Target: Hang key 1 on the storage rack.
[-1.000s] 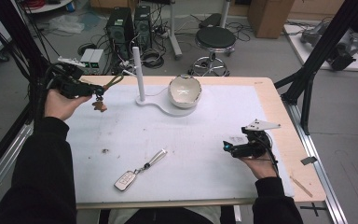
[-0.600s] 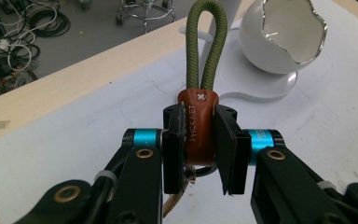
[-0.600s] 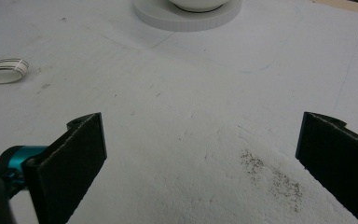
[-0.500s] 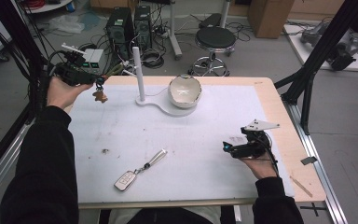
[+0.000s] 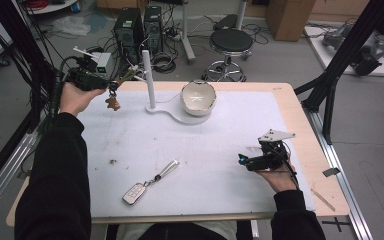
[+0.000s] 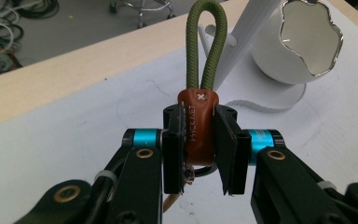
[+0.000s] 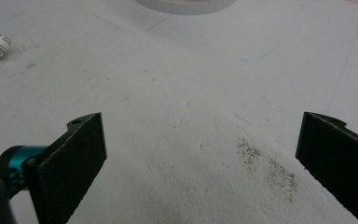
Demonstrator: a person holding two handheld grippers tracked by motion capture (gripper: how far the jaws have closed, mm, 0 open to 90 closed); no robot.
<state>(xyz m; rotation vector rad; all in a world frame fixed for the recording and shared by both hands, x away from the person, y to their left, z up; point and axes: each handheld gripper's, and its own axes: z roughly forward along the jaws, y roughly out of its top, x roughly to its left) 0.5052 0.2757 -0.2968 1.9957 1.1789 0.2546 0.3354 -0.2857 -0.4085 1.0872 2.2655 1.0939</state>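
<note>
Gripping a brown keychain tab, the left gripper is raised beside the white post; the right gripper rests wide.

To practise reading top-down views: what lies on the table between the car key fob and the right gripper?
Nothing: in the high view, the white mat between the car key fob and the right gripper is bare.
</note>
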